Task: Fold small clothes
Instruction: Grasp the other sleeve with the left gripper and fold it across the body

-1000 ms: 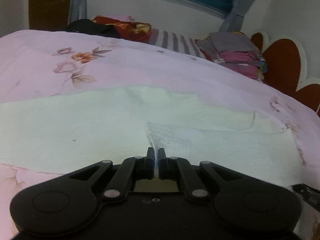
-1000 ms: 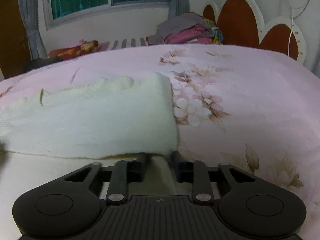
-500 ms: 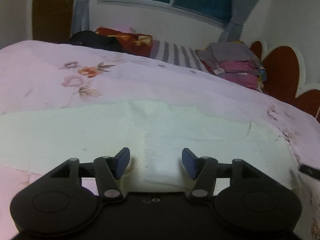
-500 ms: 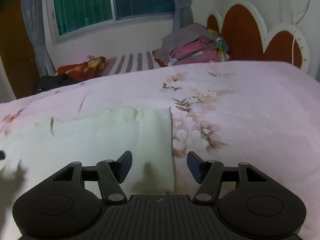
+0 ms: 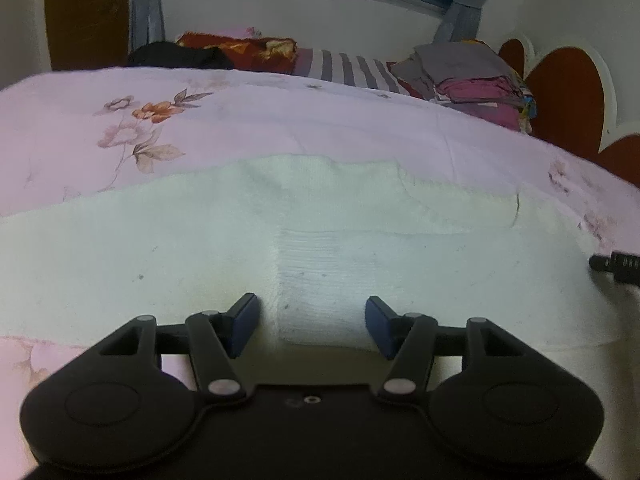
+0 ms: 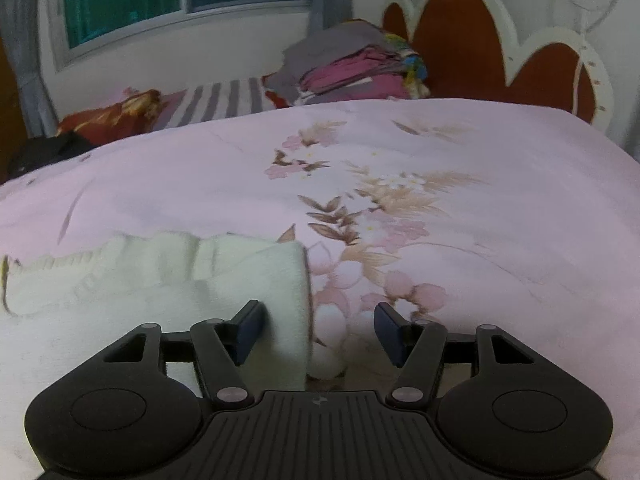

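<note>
A cream knitted garment point(image 5: 320, 248) lies flat on the pink floral bedspread point(image 5: 280, 120), folded over with a ribbed band near its front edge. My left gripper point(image 5: 312, 320) hovers just above that band. Its jaws are opening, the band lies below the gap and the pads do not press on it. In the right wrist view the garment point(image 6: 160, 280) ends in a folded right edge. My right gripper point(image 6: 320, 332) stands open astride that edge, with the left finger over the cloth and the right finger over the bedspread point(image 6: 480, 240). A tip of the right gripper point(image 5: 616, 268) shows at the right edge of the left wrist view.
A pile of folded clothes point(image 6: 360, 68) sits at the far side by the red and white headboard point(image 6: 500, 48). A striped pillow point(image 5: 352, 68), a red patterned cloth point(image 5: 240, 46) and a dark cloth point(image 5: 180, 56) lie along the wall under the window.
Both grippers were shut on the garment's edge and have opened and let it go. The lifted fold has dropped flat. The right gripper has drawn back towards the garment's right edge.
</note>
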`<state>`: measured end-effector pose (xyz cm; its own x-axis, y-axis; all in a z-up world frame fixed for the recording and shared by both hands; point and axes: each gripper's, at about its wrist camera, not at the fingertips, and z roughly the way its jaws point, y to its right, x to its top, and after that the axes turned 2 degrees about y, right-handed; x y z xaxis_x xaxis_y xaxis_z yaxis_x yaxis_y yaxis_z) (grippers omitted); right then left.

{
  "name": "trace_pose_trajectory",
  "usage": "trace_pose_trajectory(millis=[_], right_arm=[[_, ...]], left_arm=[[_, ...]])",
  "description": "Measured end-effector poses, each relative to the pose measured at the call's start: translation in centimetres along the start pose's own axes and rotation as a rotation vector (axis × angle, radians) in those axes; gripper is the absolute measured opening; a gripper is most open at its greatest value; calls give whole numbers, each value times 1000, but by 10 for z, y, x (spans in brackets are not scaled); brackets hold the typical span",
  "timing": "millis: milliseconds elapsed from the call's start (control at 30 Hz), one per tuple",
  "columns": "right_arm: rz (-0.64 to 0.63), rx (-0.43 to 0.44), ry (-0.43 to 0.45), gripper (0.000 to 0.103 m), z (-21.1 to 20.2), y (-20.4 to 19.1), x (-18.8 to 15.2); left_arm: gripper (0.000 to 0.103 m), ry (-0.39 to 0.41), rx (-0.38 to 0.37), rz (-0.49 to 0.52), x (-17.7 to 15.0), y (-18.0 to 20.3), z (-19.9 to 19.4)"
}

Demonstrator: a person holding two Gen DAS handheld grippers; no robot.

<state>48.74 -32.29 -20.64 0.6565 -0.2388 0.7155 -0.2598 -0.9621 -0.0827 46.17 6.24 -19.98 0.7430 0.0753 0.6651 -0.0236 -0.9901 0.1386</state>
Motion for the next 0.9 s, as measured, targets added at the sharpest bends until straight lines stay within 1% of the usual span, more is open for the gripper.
trace_pose_trajectory(millis=[67,100,200,300,433,567,900], right_arm=[[16,21,0,60,-10,-2,0],[14,45,4,60,-18,-6,0],[-43,98,31,60,-41,-29,-1],[-106,115,35,60,-58,-57,-1],[-177,107,59,60,-78,-96,0],[-220,111,84,60,-92,-124,1],[-264,194,79,60,-99,-177,-6]], left_arm=[[63,-3,-13,-29,3,-6,-7],[67,-4,-10,-34,4,-8,-11],[68,15,-7,-52,6,-22,-26],[70,16,1,-97,7,-40,-39],[71,34,49,-142,3,-69,-58],[72,33,88,-211,-3,-100,-72],[71,40,185,-444,-24,-193,-103]])
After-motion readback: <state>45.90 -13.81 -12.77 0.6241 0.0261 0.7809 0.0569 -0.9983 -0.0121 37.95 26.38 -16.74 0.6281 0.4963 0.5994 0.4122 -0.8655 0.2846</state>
